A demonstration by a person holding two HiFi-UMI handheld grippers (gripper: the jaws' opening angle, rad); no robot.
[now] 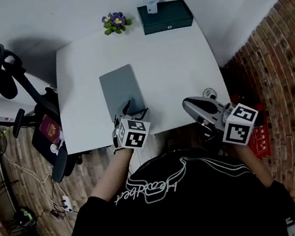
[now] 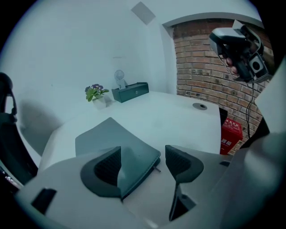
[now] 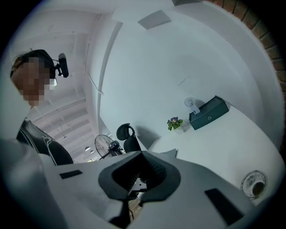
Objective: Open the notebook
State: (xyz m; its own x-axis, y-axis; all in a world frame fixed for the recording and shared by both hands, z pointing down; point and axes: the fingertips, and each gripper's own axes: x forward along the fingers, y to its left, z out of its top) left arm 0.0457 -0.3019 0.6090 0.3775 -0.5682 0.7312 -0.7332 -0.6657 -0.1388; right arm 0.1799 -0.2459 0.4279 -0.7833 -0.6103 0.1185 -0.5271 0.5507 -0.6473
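Observation:
A grey notebook (image 1: 121, 87) lies closed on the white table (image 1: 173, 67), its short end toward the table's near edge. My left gripper (image 1: 135, 111) is at that near end and stands open. In the left gripper view the notebook's (image 2: 123, 145) near corner lies between the jaws (image 2: 140, 167); the left pad (image 2: 105, 172) overlaps the cover and the right pad (image 2: 181, 163) stands apart over bare table. My right gripper (image 1: 191, 108) hovers off the table's near right corner, shut with nothing in it; its pads (image 3: 136, 197) meet at the tips.
At the table's back edge stand a dark green box (image 1: 165, 17) with a small fan (image 1: 151, 3) and a potted flower (image 1: 116, 21). A round cable hole (image 1: 208, 93) sits near the right corner. An office chair (image 1: 25, 105) stands left, a red crate (image 1: 257, 136) and brick wall right.

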